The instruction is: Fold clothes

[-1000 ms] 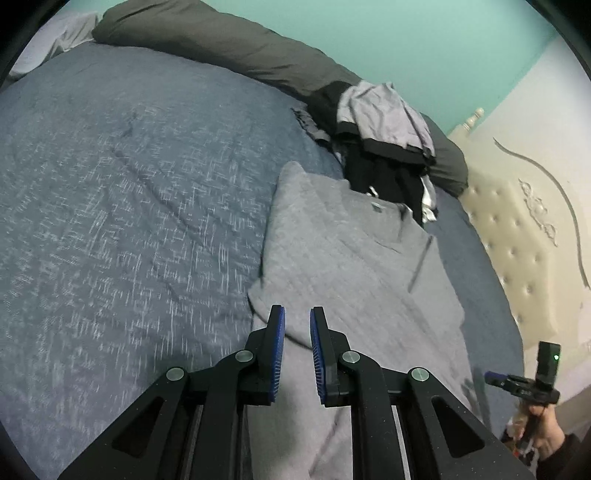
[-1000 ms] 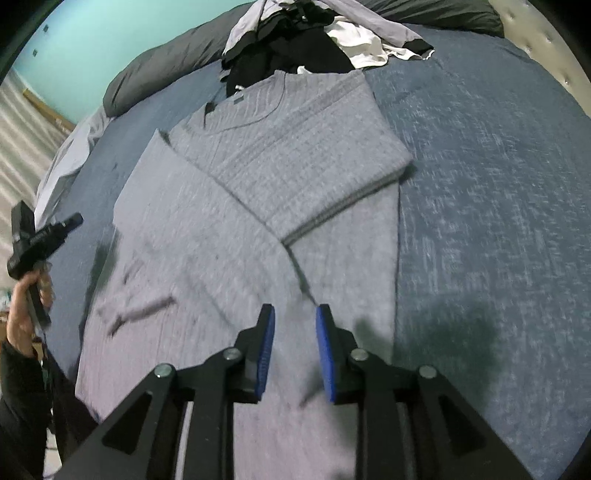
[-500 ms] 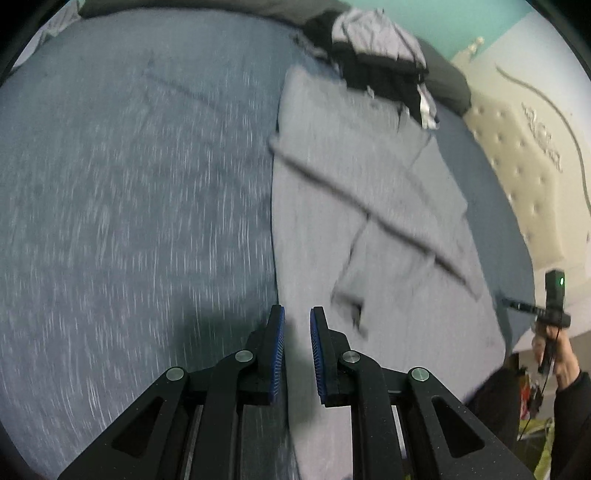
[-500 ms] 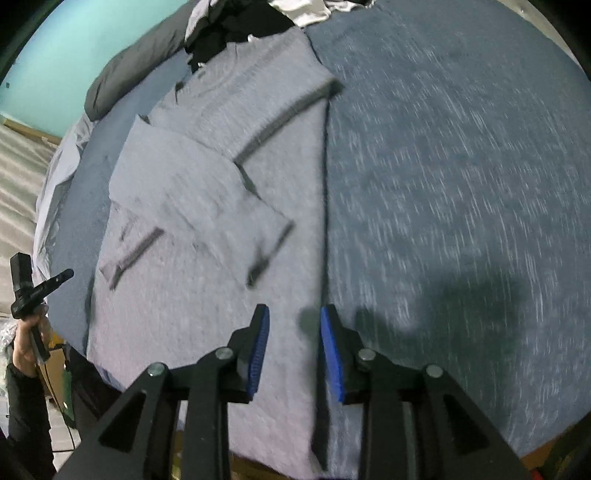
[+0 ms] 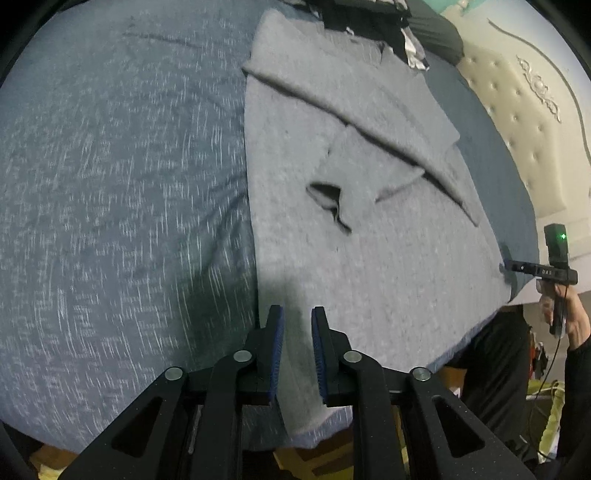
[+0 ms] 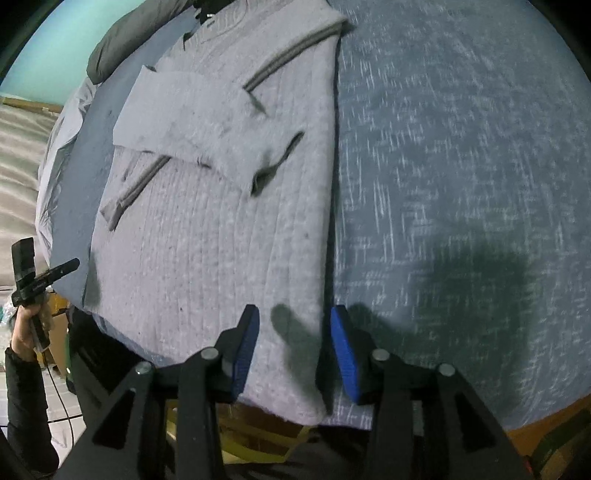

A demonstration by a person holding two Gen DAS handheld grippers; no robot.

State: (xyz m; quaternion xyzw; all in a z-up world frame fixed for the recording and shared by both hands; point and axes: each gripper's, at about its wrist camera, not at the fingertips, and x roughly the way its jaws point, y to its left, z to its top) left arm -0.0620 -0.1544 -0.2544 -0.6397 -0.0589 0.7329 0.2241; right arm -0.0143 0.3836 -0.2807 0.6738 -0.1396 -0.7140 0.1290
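Two hem corners decide it: the sweater (image 5: 388, 236) lies on the bed (image 5: 110, 184), its length running toward 12 o'clock. The left gripper (image 5: 297, 314), jaws just parting, narrow and empty, hovers over one corner. The right gripper (image 6: 293, 314), wider and likewise just opening, straddles the other.

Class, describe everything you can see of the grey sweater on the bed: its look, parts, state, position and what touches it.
The grey sweater is a ribbed knit, light grey with darker cuff bands. It lies flat on the blue-grey bedspread, both sleeves folded across its body, the neck toward a pile of dark clothes, the hem at the bed's near edge. Nothing grips it: each hand-held gripper, left and right, hangs above a hem corner, jaws apart.
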